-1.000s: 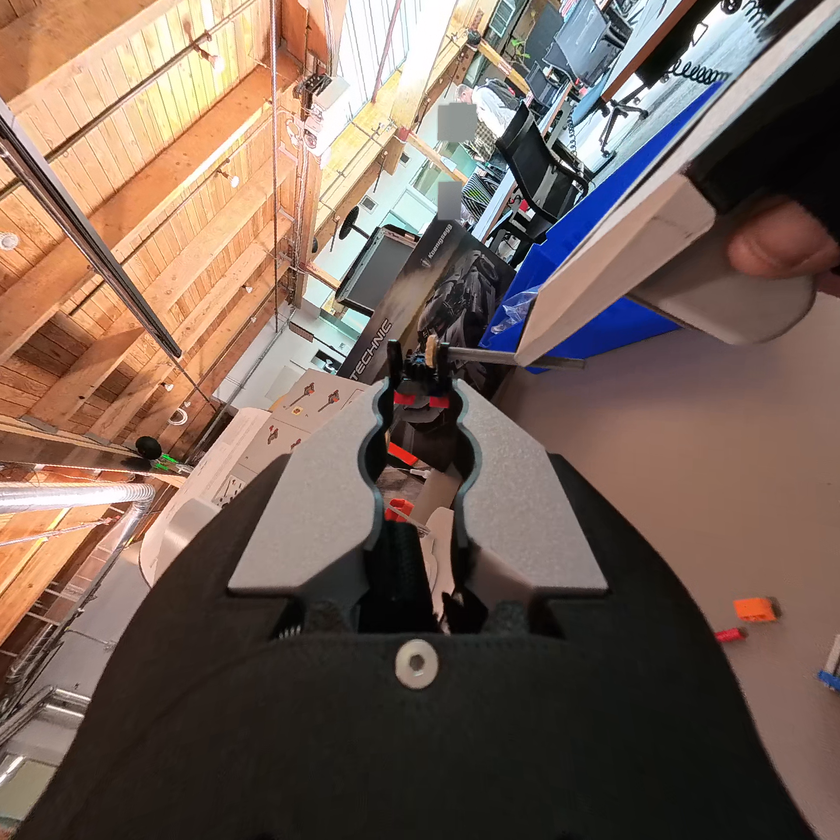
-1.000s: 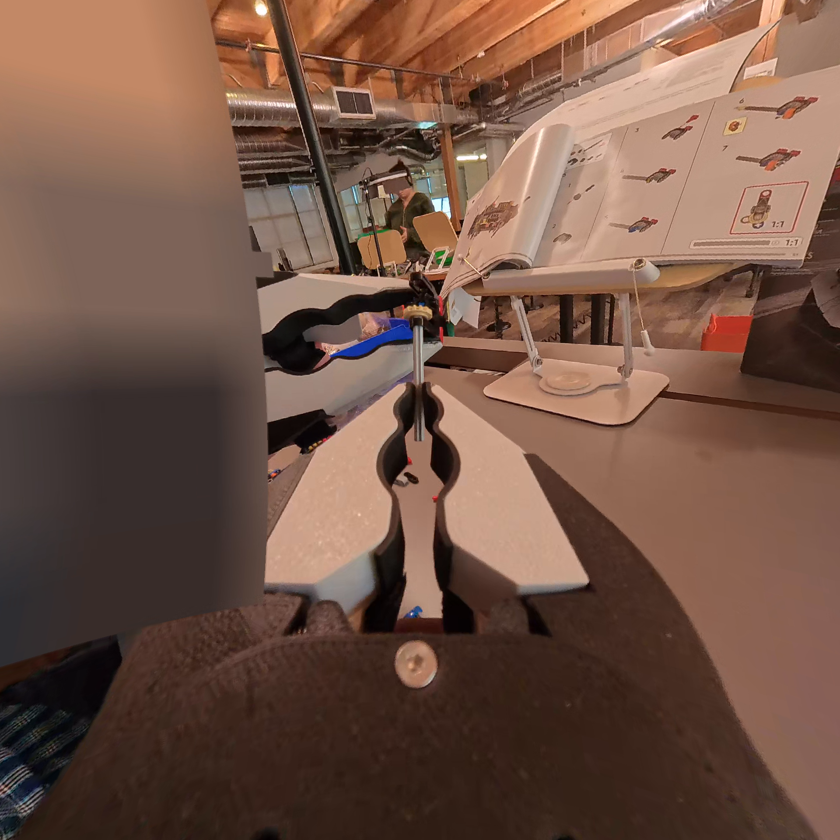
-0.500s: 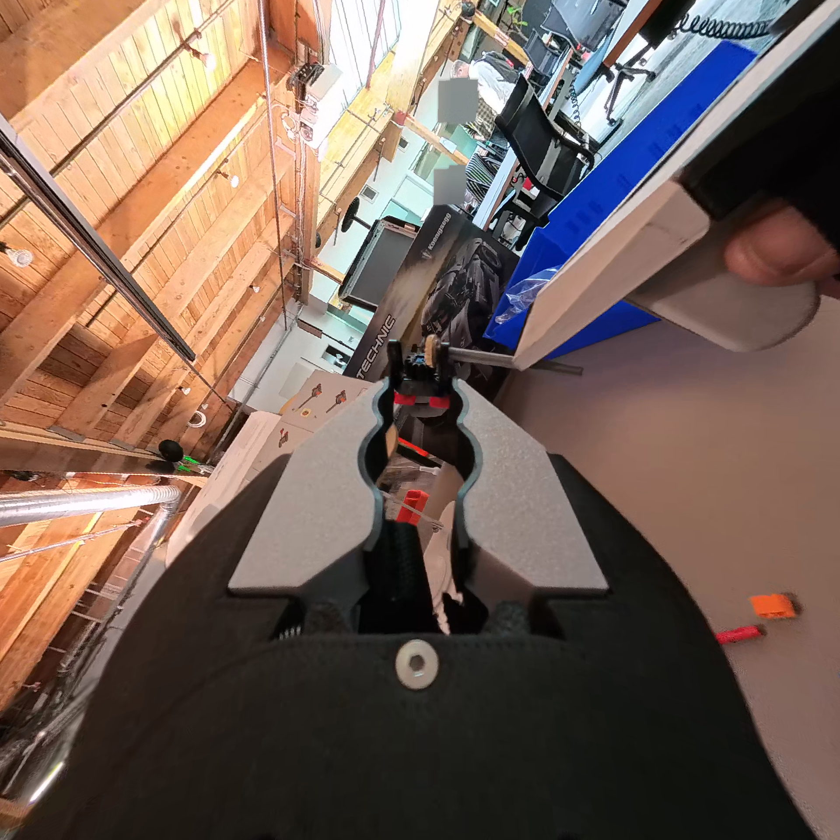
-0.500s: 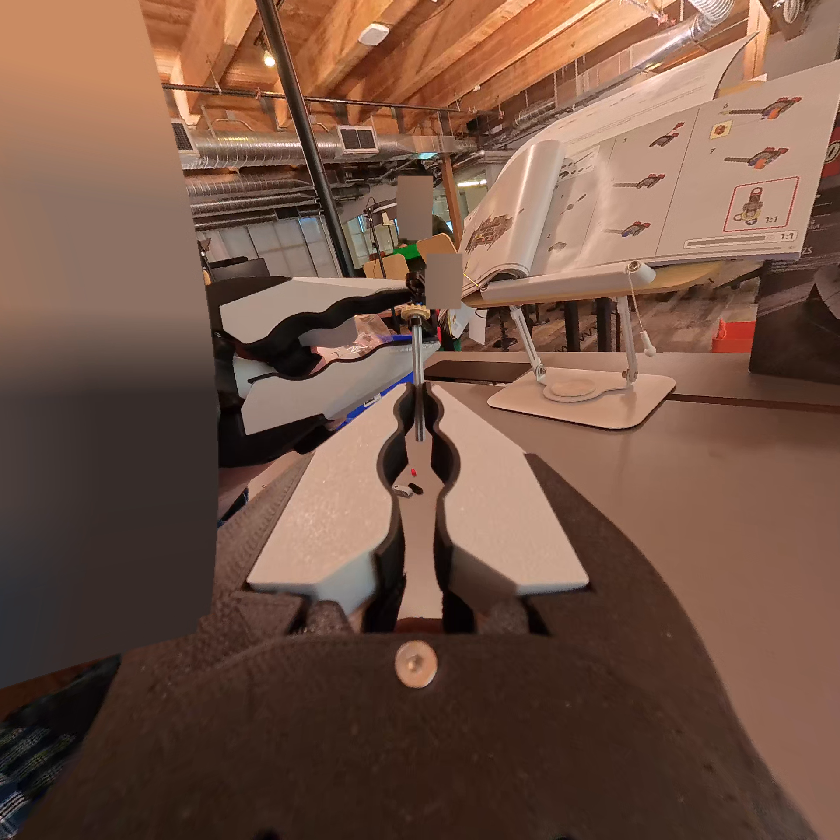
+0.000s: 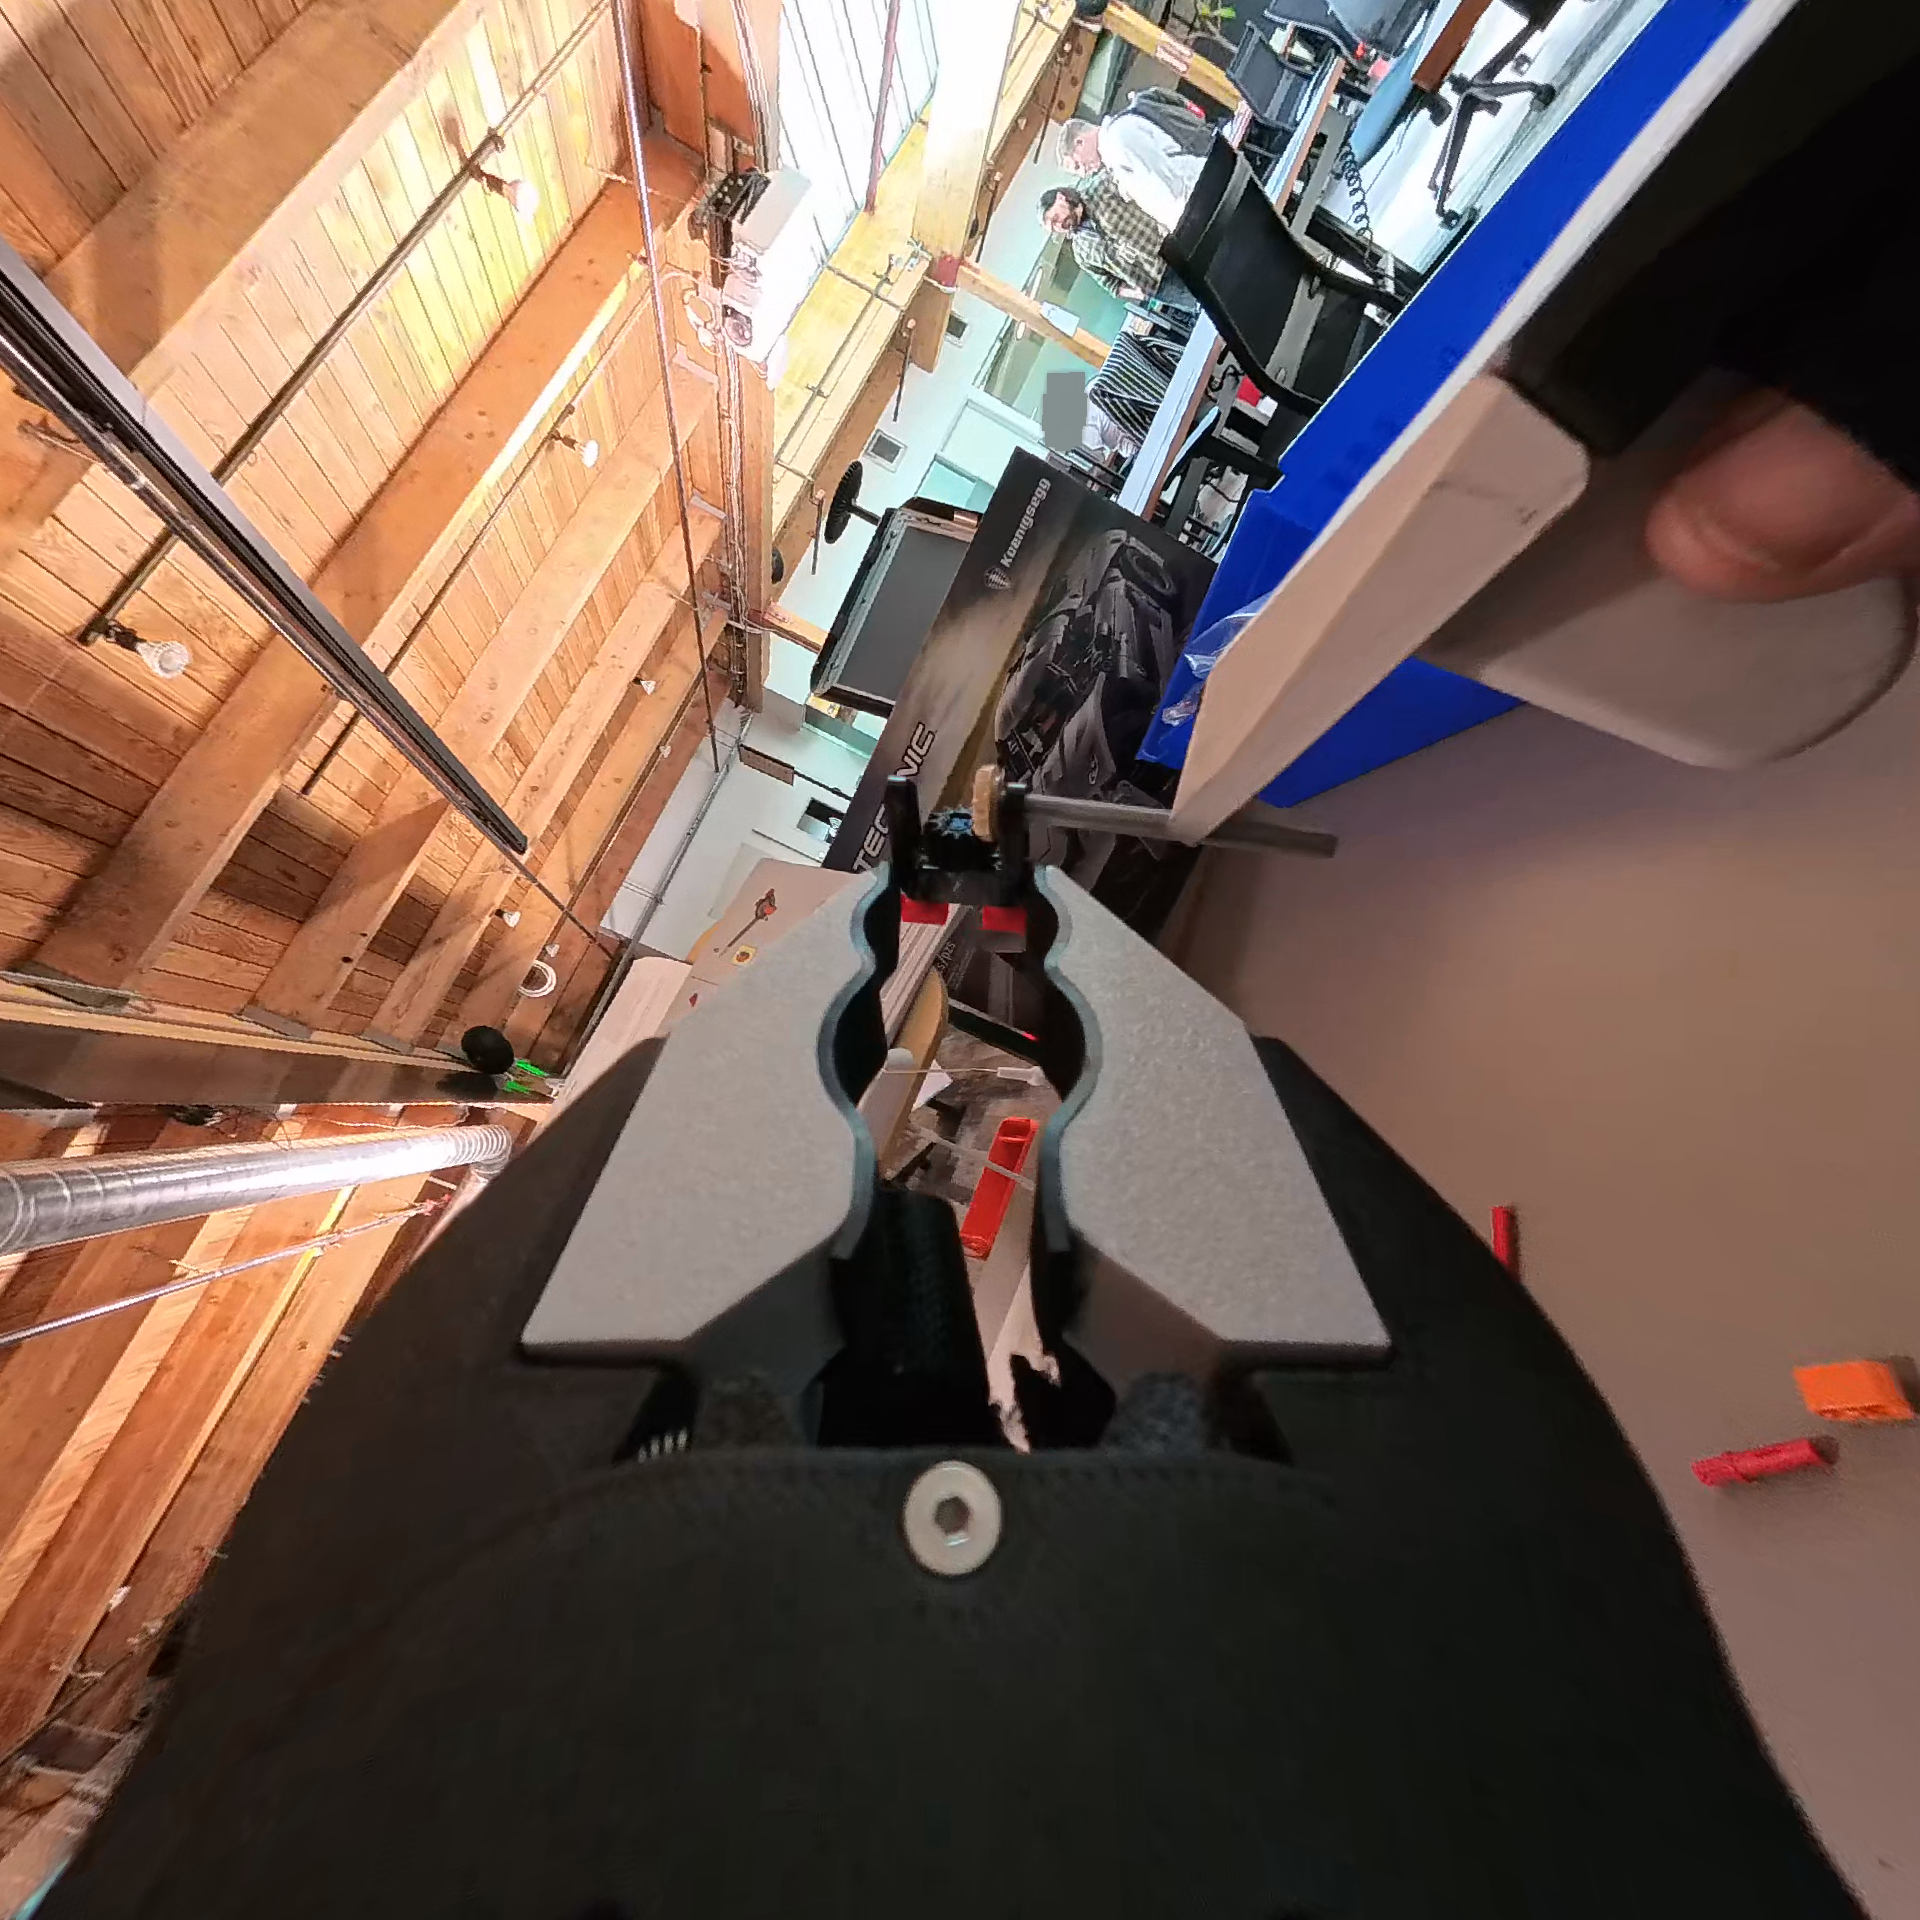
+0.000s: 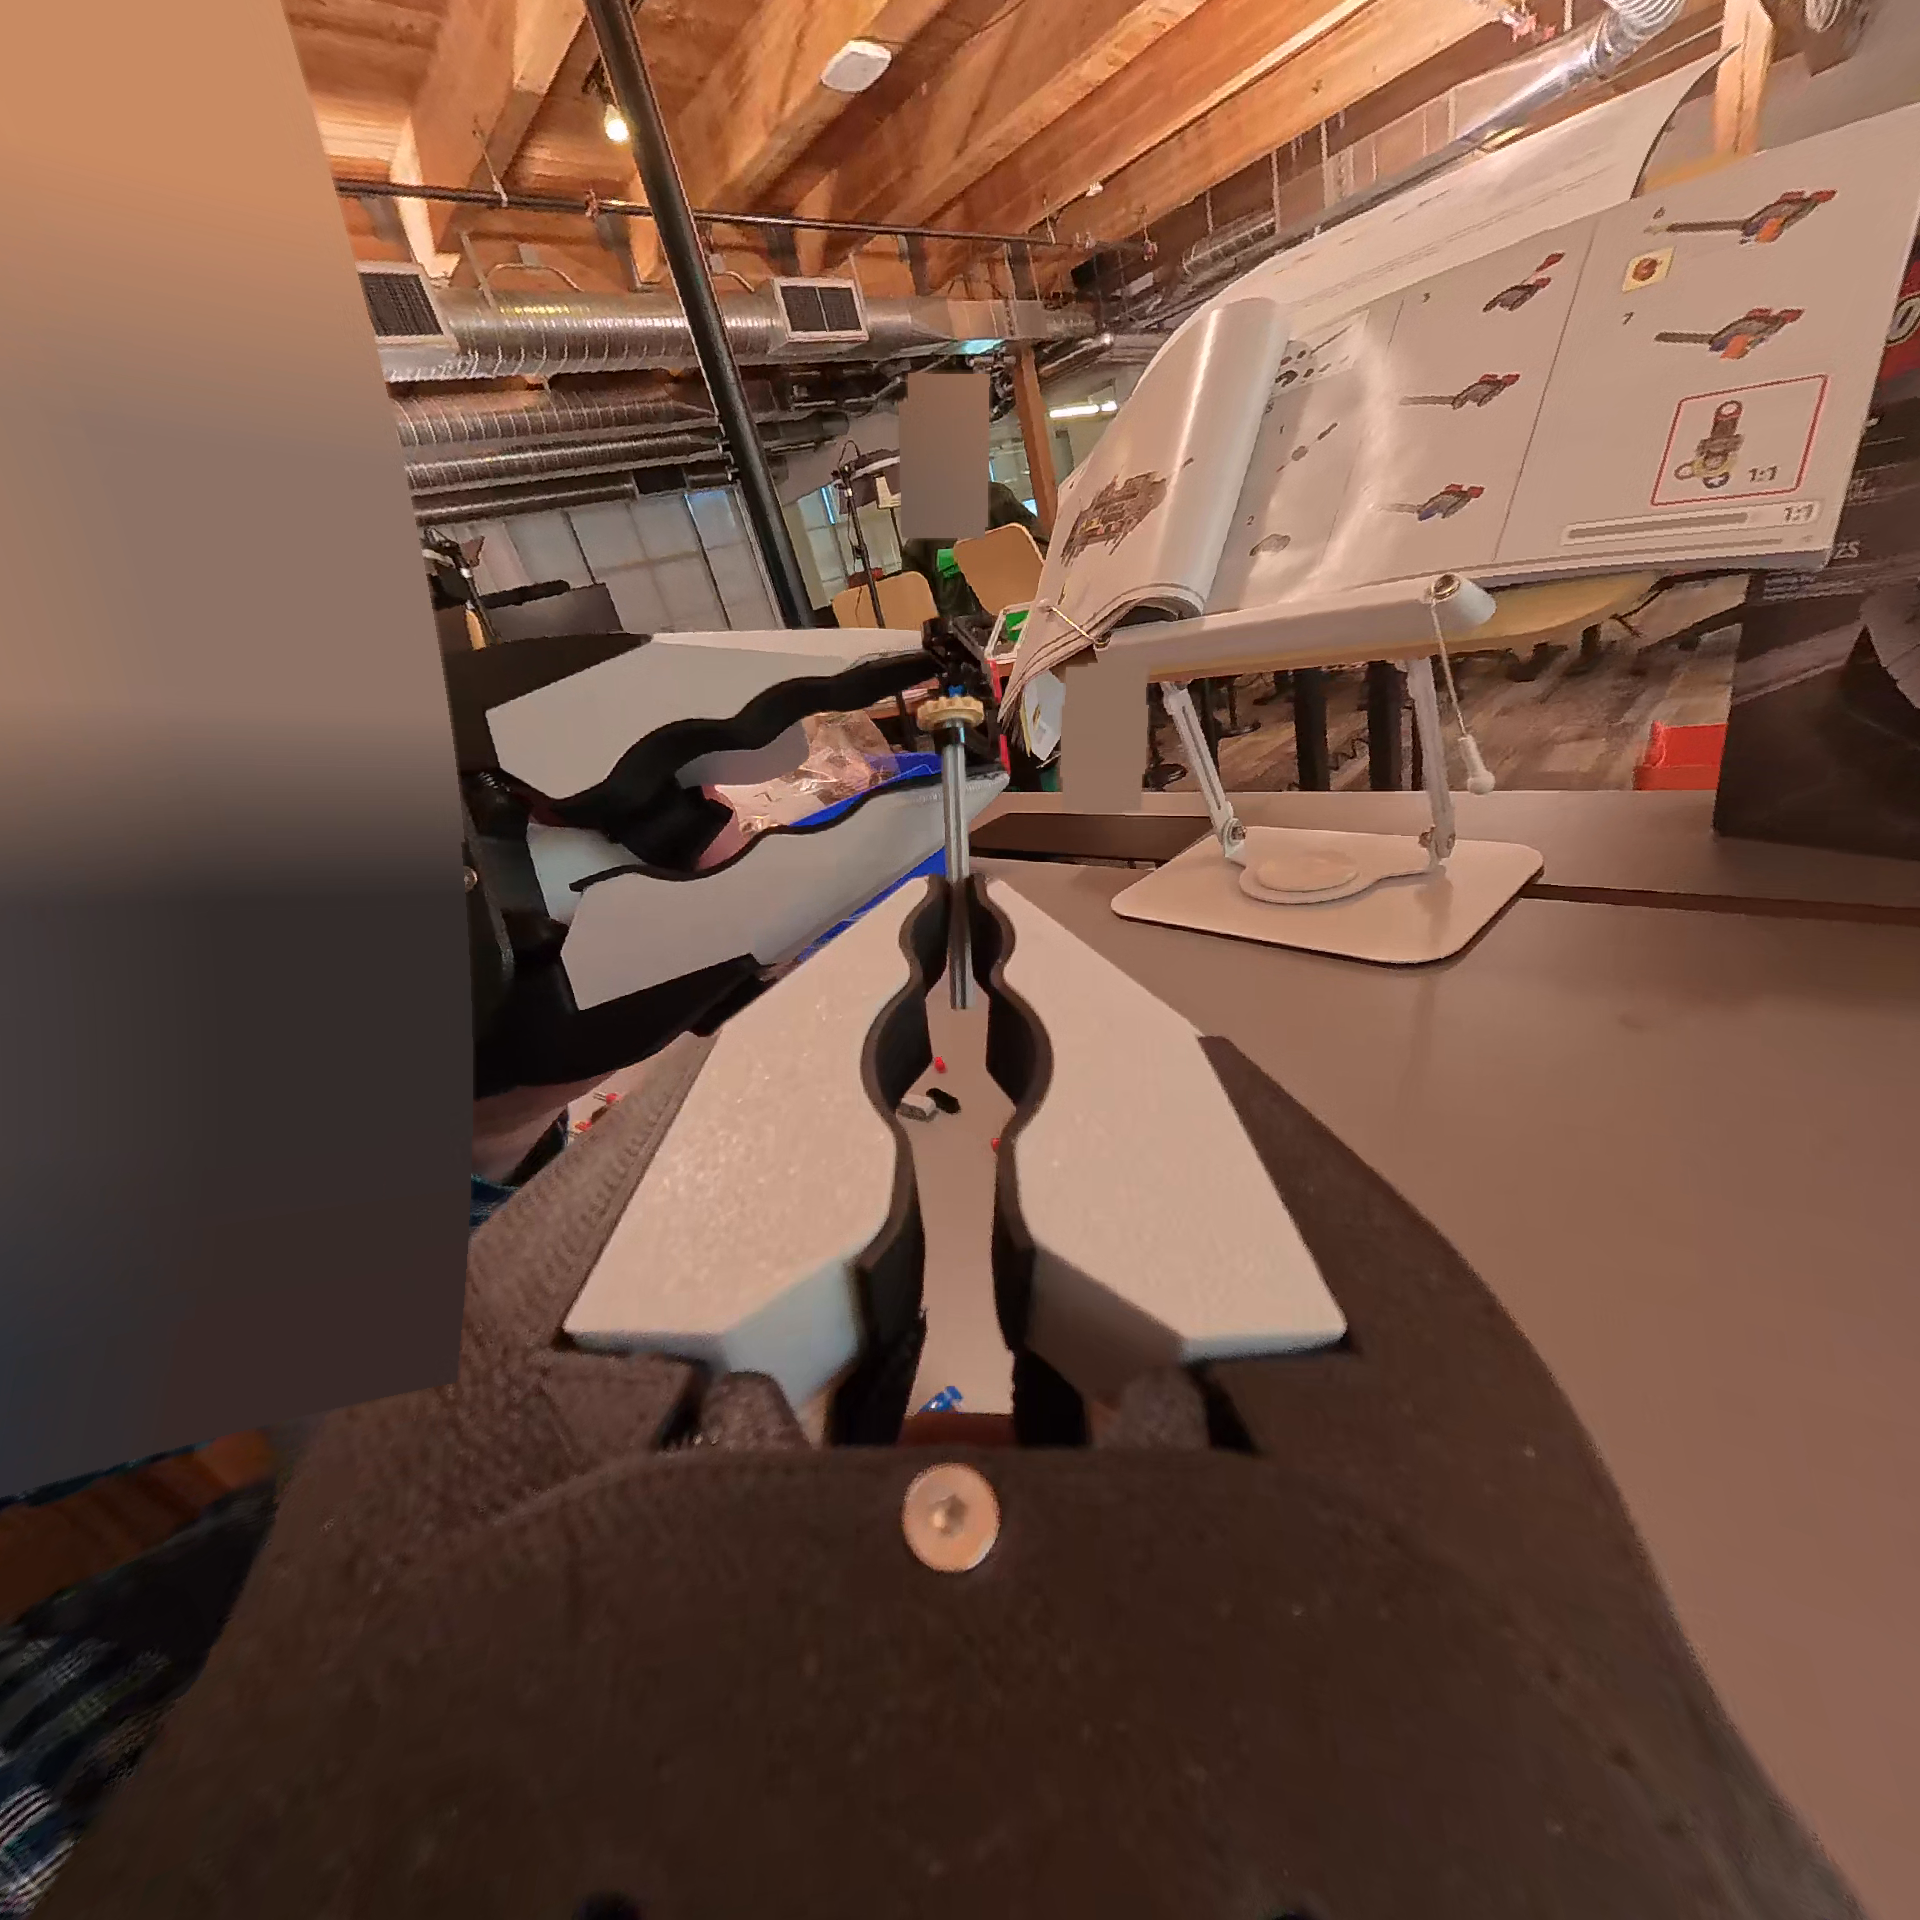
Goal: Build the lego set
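My left gripper is shut on a small black lego assembly with red pins, held in the air above the table. A grey axle with a tan gear runs from the assembly toward the right gripper, seen at the upper right. In the right wrist view my right gripper is shut on the grey axle. The tan gear sits at the axle's top, against the black assembly held by the left gripper.
An instruction booklet rests on a white stand at the back right. Loose orange and red pieces lie on the table. A blue bin and the dark set box stand behind. Small pieces lie between the fingers.
Both grippers have tilted and shifted slightly together. The axle stays joined to the black assembly, and both grips are unchanged.
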Demonstrator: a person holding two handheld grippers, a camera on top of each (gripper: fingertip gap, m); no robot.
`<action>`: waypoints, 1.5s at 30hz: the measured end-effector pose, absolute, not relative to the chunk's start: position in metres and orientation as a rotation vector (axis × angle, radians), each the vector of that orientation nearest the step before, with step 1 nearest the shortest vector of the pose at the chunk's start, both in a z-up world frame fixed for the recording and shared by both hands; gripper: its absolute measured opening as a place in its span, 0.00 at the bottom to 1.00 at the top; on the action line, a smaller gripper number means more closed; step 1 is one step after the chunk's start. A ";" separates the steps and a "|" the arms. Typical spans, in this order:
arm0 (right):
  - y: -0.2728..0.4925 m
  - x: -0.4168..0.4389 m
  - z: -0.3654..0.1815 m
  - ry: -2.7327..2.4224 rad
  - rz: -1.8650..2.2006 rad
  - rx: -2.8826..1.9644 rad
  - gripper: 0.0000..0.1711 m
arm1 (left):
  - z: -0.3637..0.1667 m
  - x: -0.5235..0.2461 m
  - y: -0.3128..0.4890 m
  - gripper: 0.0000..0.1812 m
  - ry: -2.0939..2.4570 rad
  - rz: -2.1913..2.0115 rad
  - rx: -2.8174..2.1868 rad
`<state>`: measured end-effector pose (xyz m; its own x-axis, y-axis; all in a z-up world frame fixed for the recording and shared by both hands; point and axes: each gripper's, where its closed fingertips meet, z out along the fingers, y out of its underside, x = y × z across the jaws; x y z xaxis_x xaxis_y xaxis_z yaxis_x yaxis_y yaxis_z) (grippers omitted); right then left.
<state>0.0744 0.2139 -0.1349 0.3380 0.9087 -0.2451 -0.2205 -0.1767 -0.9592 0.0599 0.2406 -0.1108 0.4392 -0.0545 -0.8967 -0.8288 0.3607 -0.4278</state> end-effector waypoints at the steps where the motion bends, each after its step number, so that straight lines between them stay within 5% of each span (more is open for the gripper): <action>1: 0.213 0.074 -0.135 -0.694 1.166 -1.378 0.00 | -0.111 0.060 0.240 0.12 1.007 0.636 -1.091; 45: 0.215 0.061 -0.157 -0.692 1.208 -1.276 0.00 | -0.123 0.059 0.231 0.12 1.205 0.889 -0.823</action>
<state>0.0613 0.2149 -0.1567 0.2869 0.9327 -0.2185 -0.2827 -0.1355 -0.9496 0.0587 0.2311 -0.1228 0.1265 0.1289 -0.9836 -0.9015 0.4287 -0.0597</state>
